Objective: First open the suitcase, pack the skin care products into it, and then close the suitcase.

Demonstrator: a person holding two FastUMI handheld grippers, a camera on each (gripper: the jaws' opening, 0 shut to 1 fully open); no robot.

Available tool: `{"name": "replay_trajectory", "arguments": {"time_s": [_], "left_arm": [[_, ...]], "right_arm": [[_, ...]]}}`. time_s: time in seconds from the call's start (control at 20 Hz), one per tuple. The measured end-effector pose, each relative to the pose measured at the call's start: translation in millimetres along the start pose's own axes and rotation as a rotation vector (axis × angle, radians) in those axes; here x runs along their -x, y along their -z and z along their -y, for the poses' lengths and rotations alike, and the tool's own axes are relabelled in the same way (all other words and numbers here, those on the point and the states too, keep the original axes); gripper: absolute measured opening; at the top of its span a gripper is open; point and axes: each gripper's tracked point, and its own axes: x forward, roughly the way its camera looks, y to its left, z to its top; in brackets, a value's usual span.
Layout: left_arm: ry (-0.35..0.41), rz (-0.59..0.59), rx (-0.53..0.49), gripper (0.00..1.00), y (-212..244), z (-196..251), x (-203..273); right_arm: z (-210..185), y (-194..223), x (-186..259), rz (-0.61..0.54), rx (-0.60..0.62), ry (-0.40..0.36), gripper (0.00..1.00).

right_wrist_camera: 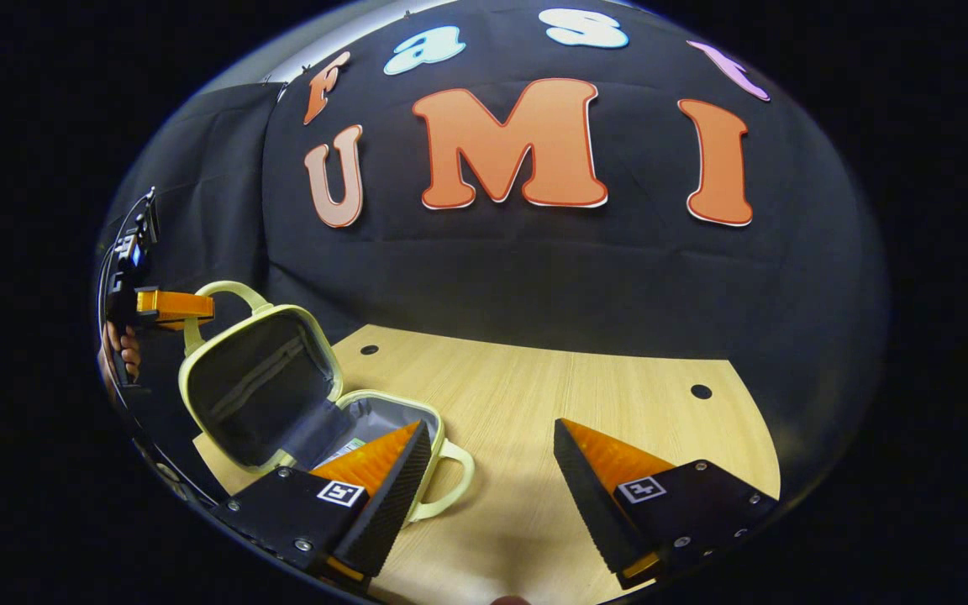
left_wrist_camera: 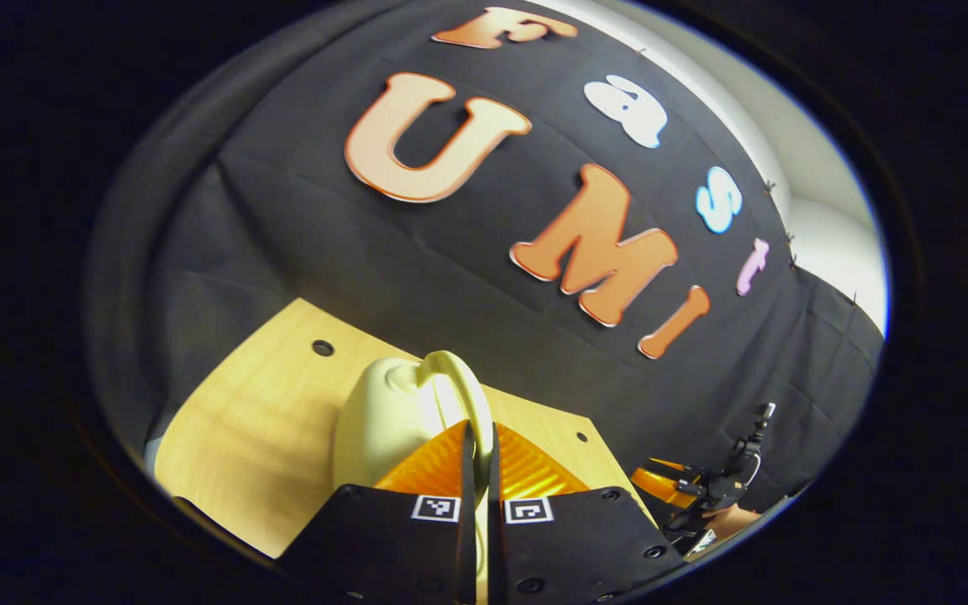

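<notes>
Suitcase [right_wrist_camera: 282, 395] open on table [right_wrist_camera: 551, 403]
We see left tool [left_wrist_camera: 477, 454] pinching lid handle [left_wrist_camera: 459, 378]; right tool [right_wrist_camera: 492, 470] spread

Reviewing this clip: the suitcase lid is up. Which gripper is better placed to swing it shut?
Left. The left gripper is shut on the lid handle, so it likely just lowers the lid onto the suitcase. The right gripper is open over the table.

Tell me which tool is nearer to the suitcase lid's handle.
Left. The left tool is closed on the lid's handle, holding the suitcase open. The right tool hangs open over the table, beside the suitcase's lower half.
</notes>
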Motion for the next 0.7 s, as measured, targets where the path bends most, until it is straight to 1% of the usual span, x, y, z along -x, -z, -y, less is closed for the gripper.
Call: {"name": "replay_trajectory", "arguments": {"time_s": [0.1, 0.15, 0.2, 0.4, 0.5, 0.6, 0.7], "left_arm": [[0.028, -0.023, -0.016, 0.05, 17.7, 31.8, -15.4], [0.059, -0.040, -0.009, 0.05, 33.5, 52.6, -25.7], [0.076, -0.056, -0.008, 0.05, 42.1, 63.9, -30.5], [0.118, -0.126, -0.019, 0.05, 81.2, 93.9, -55.2], [0.148, -0.177, -0.003, 0.05, 103.7, 109.8, -66.6], [0.160, -0.232, -0.025, 0.06, 127.5, 122.8, -78.8], [0.165, -0.301, -0.087, 0.05, 155.7, 134.7, -95.1]], "right_arm": [[12.5, 1.0, 3.6, 0.012, -0.005, 0.007, 0.94], [20.8, 2.0, 7.8, 0.014, -0.011, 0.015, 0.94], [28.0, 3.2, 10.3, 0.016, -0.018, 0.020, 0.94], [45.8, 7.8, 15.6, 0.018, -0.046, 0.040, 0.94], [49.3, 11.0, 18.8, 0.015, -0.061, 0.046, 0.94], [49.3, 12.9, 18.2, 0.016, -0.059, 0.057, 0.94], [45.3, 15.1, 18.6, 0.010, -0.057, 0.069, 0.94]]}}
